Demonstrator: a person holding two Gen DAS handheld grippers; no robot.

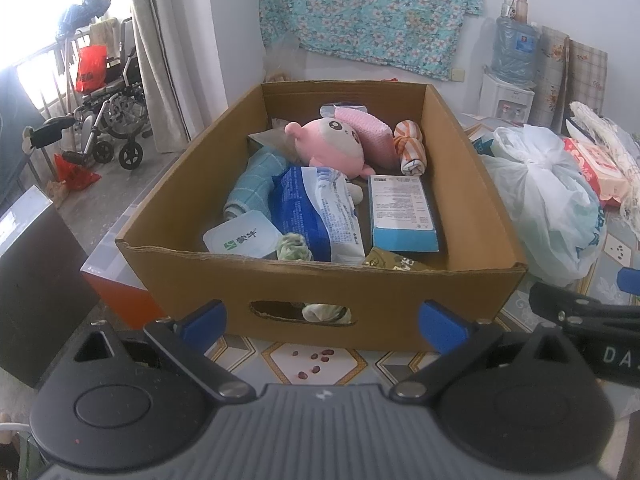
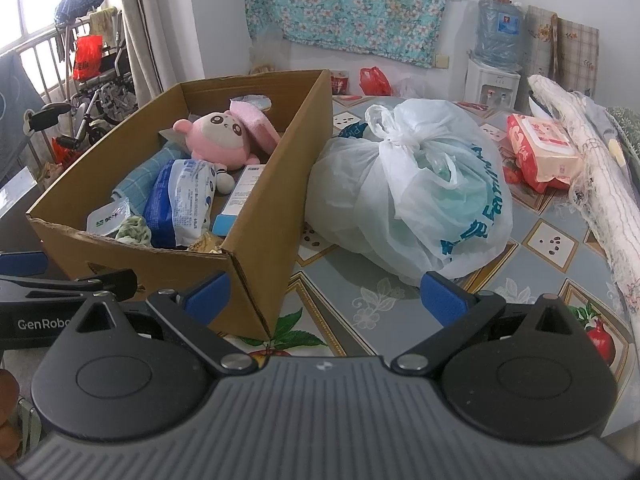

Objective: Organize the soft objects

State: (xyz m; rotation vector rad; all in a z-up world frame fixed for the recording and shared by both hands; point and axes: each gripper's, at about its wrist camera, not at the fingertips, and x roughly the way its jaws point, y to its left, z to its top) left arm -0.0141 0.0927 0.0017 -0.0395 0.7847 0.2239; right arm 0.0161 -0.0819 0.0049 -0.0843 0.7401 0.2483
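Left wrist view looks down into a brown cardboard box (image 1: 320, 288) that sits on a table with a flowery cloth (image 1: 320, 360); the box is open on top and full of things; a pink plush toy (image 1: 332, 142) with a round white face lies near the back, leaning on a pink knit cloth (image 1: 376, 132); a rolled orange striped cloth (image 1: 410, 146) lies beside it against the right wall; a light blue checked towel (image 1: 252, 188) lies on the left; a blue and white plastic pack (image 1: 316, 212) lies in the middle; a white and blue carton (image 1: 402, 212) lies flat on the right; a white tub with a lid (image 1: 242, 238) and a small green and white bundle (image 1: 294, 246) sit at the front; the left gripper (image 1: 322, 320) has its blue fingers wide apart and holds nothing, and it sits just in front of the box.

Right wrist view shows a big white tied plastic bag (image 2: 416, 196) on the table just beside the box (image 2: 264, 248); a red and white pack of tissues (image 2: 540, 152) lies farther back; the right gripper (image 2: 324, 296) is also wide open and empty, near the box corner.
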